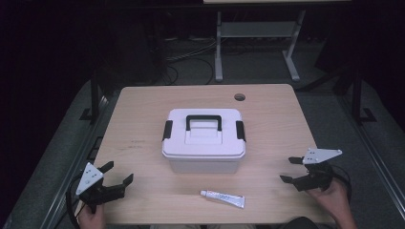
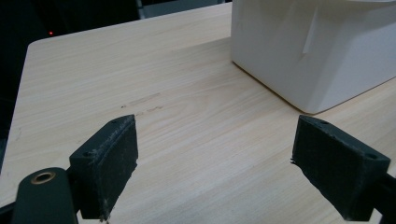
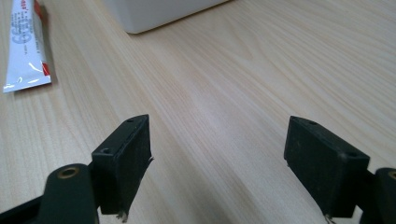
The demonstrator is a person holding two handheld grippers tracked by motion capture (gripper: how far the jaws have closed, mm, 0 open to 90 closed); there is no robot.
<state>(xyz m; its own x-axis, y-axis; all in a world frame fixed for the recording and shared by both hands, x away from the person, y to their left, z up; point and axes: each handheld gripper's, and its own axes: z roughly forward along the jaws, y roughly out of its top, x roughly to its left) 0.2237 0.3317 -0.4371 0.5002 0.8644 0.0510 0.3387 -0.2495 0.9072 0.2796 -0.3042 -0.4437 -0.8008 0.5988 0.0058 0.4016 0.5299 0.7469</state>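
A white lidded storage box (image 1: 204, 140) with a black handle and black side latches stands shut in the middle of the wooden table (image 1: 143, 124). A white tube with red print (image 1: 222, 198) lies flat in front of it near the front edge. My left gripper (image 1: 117, 172) rests open at the front left, with nothing between its jaws. My right gripper (image 1: 289, 170) is open at the front right, pointing toward the box, also empty. In the left gripper view the box (image 2: 322, 46) sits ahead to the right. The right gripper view shows the tube (image 3: 25, 44) at upper left.
A round cable hole (image 1: 239, 97) is in the table's back right. Behind the table stands a grey metal desk frame (image 1: 258, 33) with cables on the dark floor. Bare tabletop lies on both sides of the box.
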